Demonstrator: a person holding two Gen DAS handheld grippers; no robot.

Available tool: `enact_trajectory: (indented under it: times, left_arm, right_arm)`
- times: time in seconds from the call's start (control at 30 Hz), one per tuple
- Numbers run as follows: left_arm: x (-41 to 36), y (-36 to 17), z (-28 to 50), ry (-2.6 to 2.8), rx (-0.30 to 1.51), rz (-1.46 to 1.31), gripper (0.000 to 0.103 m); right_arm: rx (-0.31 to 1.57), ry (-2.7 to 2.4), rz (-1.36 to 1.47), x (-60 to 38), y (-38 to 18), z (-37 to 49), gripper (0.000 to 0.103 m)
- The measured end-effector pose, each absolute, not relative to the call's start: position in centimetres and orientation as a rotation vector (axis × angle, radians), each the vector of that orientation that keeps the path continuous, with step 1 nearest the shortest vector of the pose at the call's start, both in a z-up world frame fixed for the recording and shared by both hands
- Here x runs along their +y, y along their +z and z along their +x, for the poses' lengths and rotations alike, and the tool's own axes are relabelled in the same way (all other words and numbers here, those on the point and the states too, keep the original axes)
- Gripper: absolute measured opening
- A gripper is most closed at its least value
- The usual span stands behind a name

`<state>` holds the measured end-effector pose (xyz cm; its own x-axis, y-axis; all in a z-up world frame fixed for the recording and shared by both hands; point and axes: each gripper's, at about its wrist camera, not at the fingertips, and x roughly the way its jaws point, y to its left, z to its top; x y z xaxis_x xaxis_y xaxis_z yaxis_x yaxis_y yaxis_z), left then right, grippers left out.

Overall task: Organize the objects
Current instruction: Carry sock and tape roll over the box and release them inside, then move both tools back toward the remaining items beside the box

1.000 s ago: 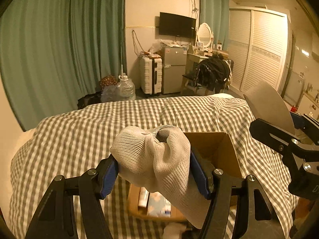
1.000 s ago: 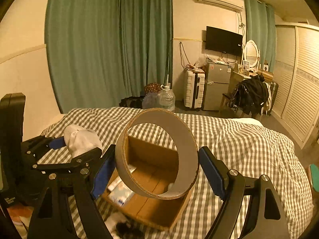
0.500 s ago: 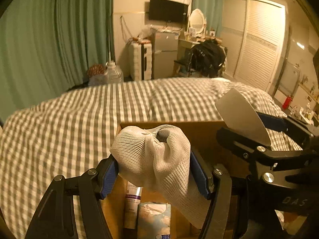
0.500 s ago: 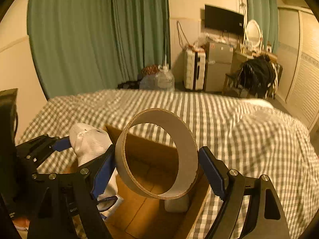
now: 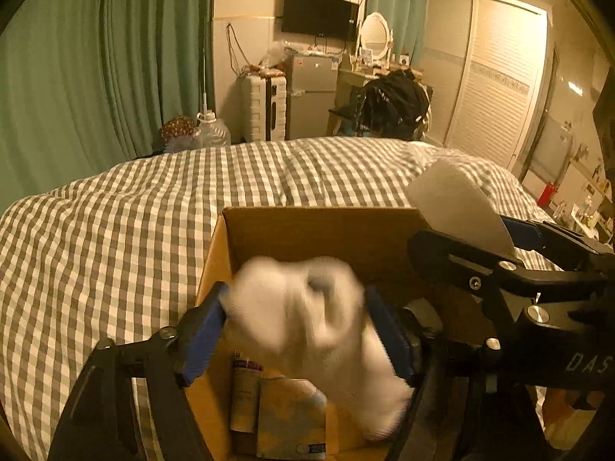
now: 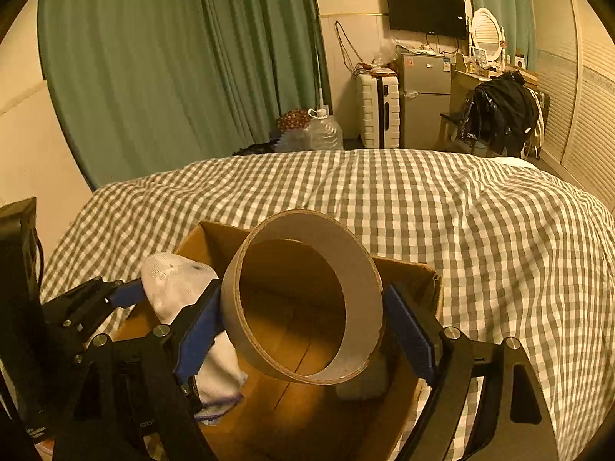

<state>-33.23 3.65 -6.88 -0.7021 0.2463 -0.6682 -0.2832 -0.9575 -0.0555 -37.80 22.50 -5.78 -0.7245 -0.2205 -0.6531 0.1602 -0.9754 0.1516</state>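
Note:
An open cardboard box (image 5: 307,226) (image 6: 407,269) sits on the checked bed. My left gripper (image 5: 296,330) is over the box with a white sock (image 5: 307,319) between its blue pads; the sock is blurred. The sock also shows in the right wrist view (image 6: 177,284). My right gripper (image 6: 303,315) is shut on a wide cardboard ring (image 6: 353,269) and holds it above the box's right half. The ring shows in the left wrist view (image 5: 457,199). A tube (image 5: 244,395) and a tissue pack (image 5: 292,418) lie in the box.
The grey-and-white checked bedspread (image 6: 461,207) spreads around the box. A small pale block (image 6: 361,380) lies in the box under the ring. Green curtains, a suitcase, a small fridge and a chair with a black jacket stand beyond the bed.
Both grippers have come forward and down over the box. The left jaws have widened a little and the sock now shows motion blur. The ring stays gripped.

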Motion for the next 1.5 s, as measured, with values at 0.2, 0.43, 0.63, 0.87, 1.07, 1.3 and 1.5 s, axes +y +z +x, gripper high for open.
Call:
enact_trajectory:
  times: [0.2,0.43,0.63,0.87,1.07,1.3,1.5]
  left_arm:
    - [3.3,-6.0,-31.9,2.697,0.099,-0.969,0.084]
    - [2.7,-4.2,-29.3,2.762,0.141,-0.933,0.084]
    - [1.8,-1.5,-25.9,2.811,0.126,-0.912,0.084]
    - [1.0,1.6,-20.9,2.861,0.155,-0.861,0.084]
    - [0.0,3.8,-16.2,2.907,0.131,-0.79,0.084]
    - [-1.2,5.2,-12.4,2.936,0.083,-0.74,0.084]
    - [-2.2,3.1,-11.6,2.948,0.051,-0.76,0.084]
  right_arm:
    - [-0.085,-2.808,0.971,22.4,-4.6,-36.5,0.092]
    - [-0.089,-2.87,0.905,23.0,-2.9,-34.6,0.092]
    - [-0.028,-2.896,0.826,22.2,-0.5,-30.3,0.092]
    - [0.0,-2.922,0.726,21.8,3.3,-23.5,0.092]
    - [0.049,-2.946,0.658,21.2,6.1,-18.4,0.092]
    - [0.096,-2.959,0.555,20.4,8.4,-12.9,0.092]
    - [0.098,-2.956,0.547,20.0,6.6,-11.3,0.096]
